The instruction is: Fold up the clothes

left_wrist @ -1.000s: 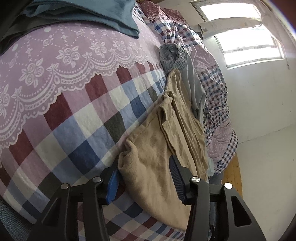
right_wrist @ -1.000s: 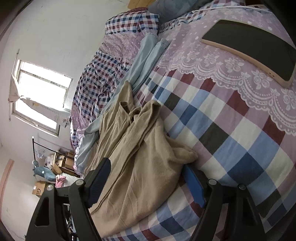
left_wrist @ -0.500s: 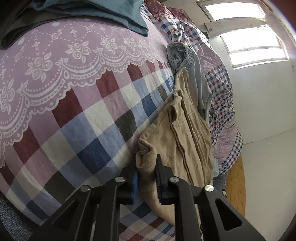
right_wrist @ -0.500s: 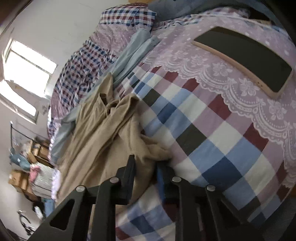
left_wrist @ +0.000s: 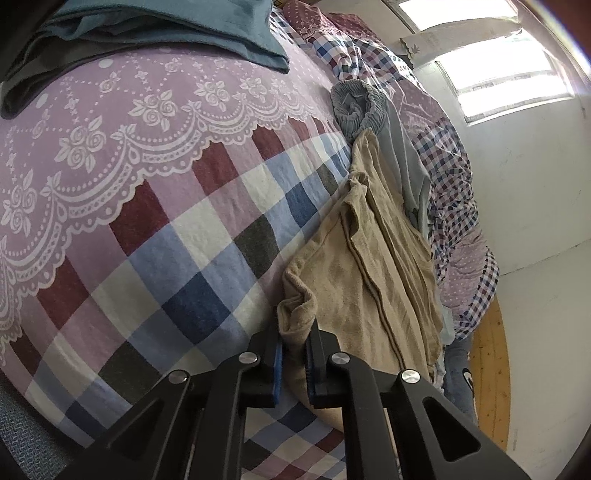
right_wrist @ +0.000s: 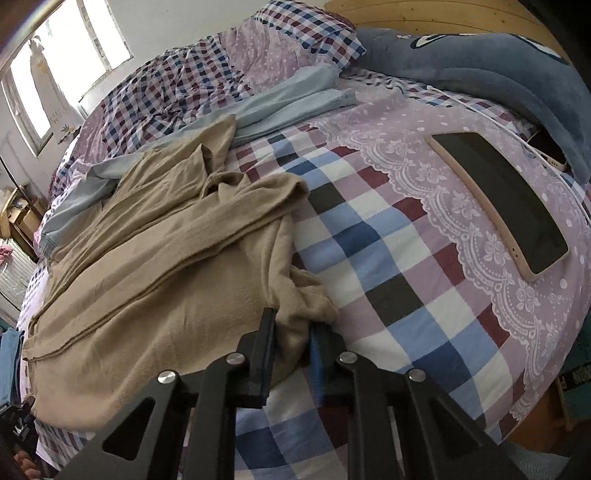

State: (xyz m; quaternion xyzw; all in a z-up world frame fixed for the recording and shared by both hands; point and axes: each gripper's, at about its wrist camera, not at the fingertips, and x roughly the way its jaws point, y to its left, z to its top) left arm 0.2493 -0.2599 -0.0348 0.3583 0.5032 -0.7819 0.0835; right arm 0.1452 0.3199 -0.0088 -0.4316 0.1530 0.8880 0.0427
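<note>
A tan garment (left_wrist: 369,277) lies crumpled along the edge of the bed on the checked sheet (left_wrist: 166,240). My left gripper (left_wrist: 295,332) pinches a bunched corner of it, its jaws still closing on the cloth. In the right wrist view the same tan garment (right_wrist: 166,258) spreads to the left. My right gripper (right_wrist: 291,325) is shut on another rumpled corner of it, near the checked sheet (right_wrist: 388,258). Cloth fills the gap between each pair of pads.
A light blue garment (right_wrist: 288,99) lies behind the tan one, its grey waistband (left_wrist: 354,107) showing. Folded teal clothes (left_wrist: 184,22) sit at the far side. A dark tablet (right_wrist: 498,199), a blue cushion (right_wrist: 480,62) and a bunched checked quilt (right_wrist: 177,81) are on the bed. Wooden floor (left_wrist: 487,369) lies beyond.
Both grippers went from open around the tan garment's corners to closed on them. The right gripper also rolled, so its view of the bed has turned.
</note>
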